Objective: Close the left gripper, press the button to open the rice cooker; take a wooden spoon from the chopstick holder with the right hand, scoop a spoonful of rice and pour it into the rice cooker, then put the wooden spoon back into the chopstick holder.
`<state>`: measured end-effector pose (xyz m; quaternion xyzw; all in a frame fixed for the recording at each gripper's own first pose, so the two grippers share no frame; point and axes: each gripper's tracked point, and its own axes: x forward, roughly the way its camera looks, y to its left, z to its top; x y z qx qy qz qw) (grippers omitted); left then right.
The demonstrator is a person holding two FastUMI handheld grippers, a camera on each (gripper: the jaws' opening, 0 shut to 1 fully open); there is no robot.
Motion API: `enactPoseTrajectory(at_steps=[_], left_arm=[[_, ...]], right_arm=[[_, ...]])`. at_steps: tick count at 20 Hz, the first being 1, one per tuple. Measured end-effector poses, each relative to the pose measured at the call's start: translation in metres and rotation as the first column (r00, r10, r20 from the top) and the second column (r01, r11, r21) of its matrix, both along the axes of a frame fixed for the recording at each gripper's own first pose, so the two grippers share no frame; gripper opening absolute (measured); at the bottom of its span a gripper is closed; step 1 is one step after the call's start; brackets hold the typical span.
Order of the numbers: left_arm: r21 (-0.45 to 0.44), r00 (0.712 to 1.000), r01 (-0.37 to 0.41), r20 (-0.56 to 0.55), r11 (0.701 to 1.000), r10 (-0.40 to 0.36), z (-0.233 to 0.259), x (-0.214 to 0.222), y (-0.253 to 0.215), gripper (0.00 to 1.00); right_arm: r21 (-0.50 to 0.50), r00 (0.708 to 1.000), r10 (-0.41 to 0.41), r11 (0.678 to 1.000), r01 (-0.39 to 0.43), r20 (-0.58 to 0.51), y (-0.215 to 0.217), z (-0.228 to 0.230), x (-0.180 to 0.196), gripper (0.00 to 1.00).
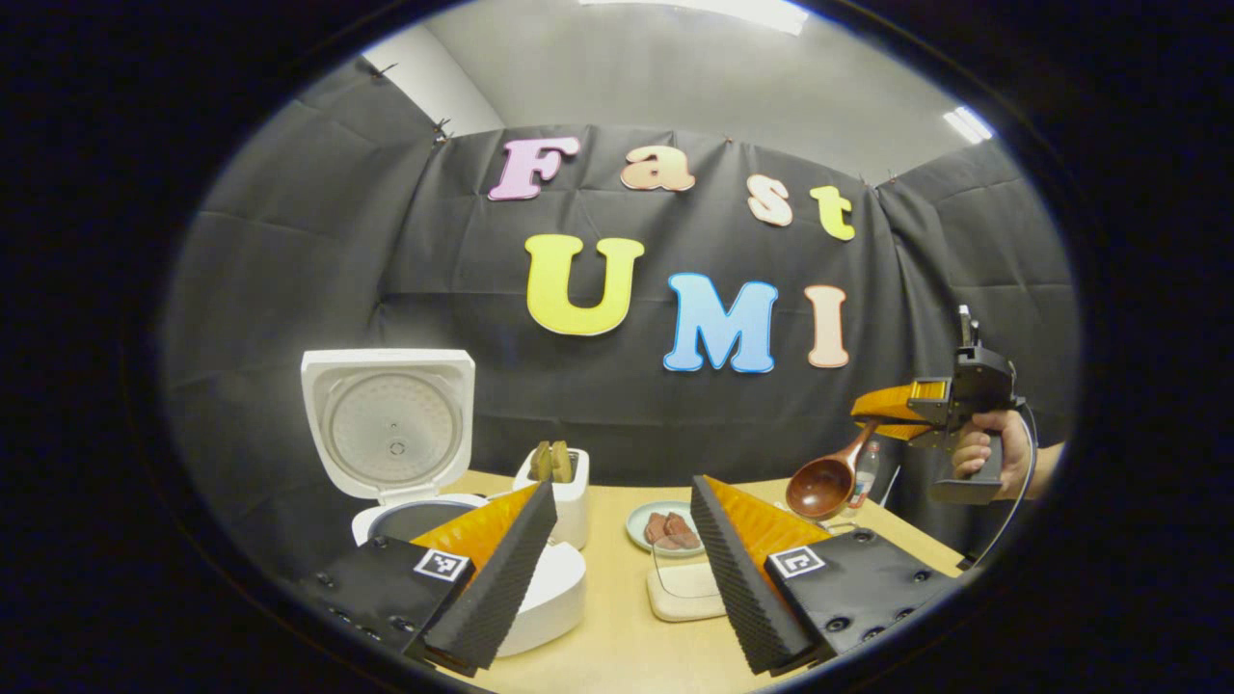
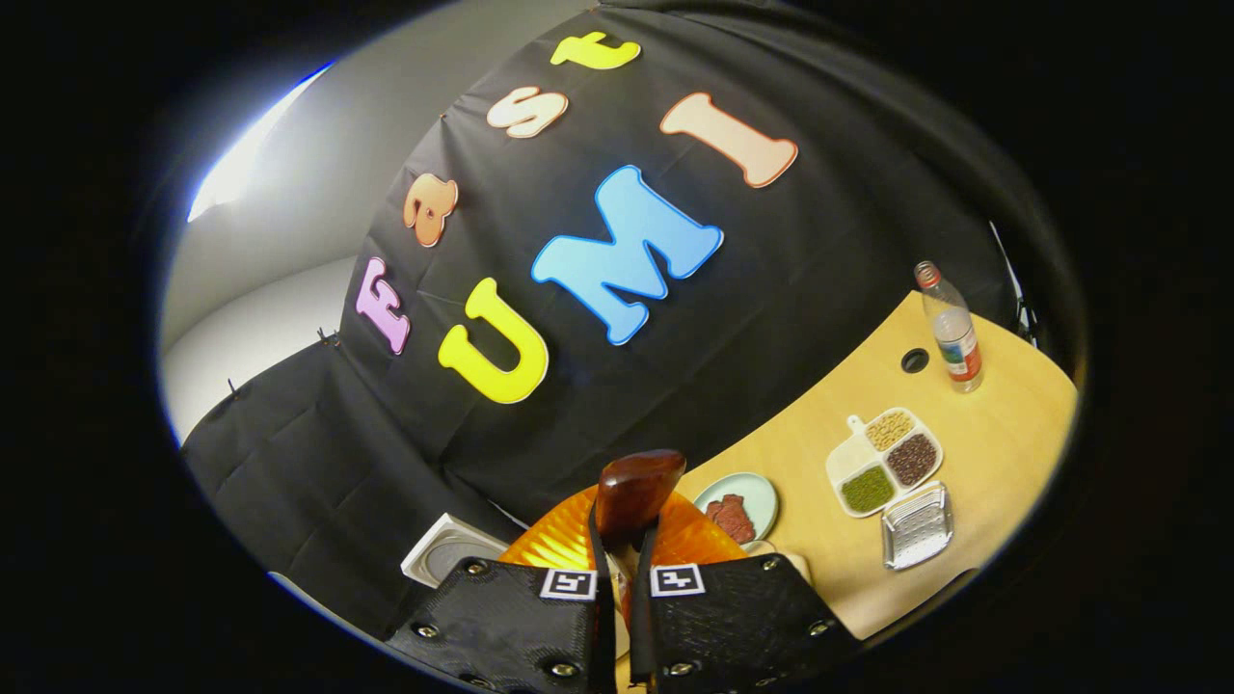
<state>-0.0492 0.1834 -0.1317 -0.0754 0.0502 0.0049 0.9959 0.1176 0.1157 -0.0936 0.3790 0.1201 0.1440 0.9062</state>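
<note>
Overhead, plenty of free air above the wooden table [image 1: 617, 636]. Right gripper [image 1: 892, 416] raised high off the right edge, held by a hand [image 1: 993, 451], clamped tight on the wooden spoon [image 1: 824, 482], bowl hanging down over the table's right side. Left gripper [image 1: 617, 559] low near the front edge, fingers spread wide, holding nothing. Rice cooker [image 1: 405, 453] at far left, lid upright, pot exposed. Chopstick holder [image 1: 557, 487] just beside it, utensils inside. Small plate [image 2: 737, 506] with reddish pieces mid-table; divided tray [image 2: 882, 463] with grains and beans; bottle [image 2: 950, 328] near the far edge.
</note>
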Motion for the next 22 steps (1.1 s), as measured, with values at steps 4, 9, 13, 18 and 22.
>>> enactPoseTrajectory(at_steps=[4, 9, 13, 18, 22], left_arm=[[0.003, 1.000, -0.002, -0.008, 1.000, 0.002, 0.003, 0.004, -0.015, 0.97], [0.027, 1.000, -0.014, -0.018, 1.000, 0.015, 0.006, 0.006, -0.023, 0.99], [0.038, 0.999, -0.026, -0.030, 0.999, 0.028, 0.005, 0.008, -0.029, 0.97], [0.040, 0.998, -0.035, -0.044, 0.999, 0.037, 0.002, 0.014, -0.031, 0.97], [0.061, 0.998, -0.050, -0.045, 0.997, 0.052, 0.005, 0.011, -0.027, 0.97]], right_arm=[[-0.065, 0.995, -0.093, 0.994, 0.092, -0.022, -0.052, -0.020, 0.007, 0.06], [-0.133, 0.982, -0.185, 0.975, 0.178, -0.045, -0.100, -0.042, 0.014, 0.06], [-0.202, 0.966, -0.252, 0.951, 0.235, -0.062, -0.127, -0.063, 0.021, 0.06], [-0.298, 0.952, -0.294, 0.920, 0.256, -0.089, -0.137, -0.089, 0.022, 0.06], [-0.340, 0.948, -0.295, 0.909, 0.240, -0.120, -0.135, -0.115, 0.032, 0.06]])
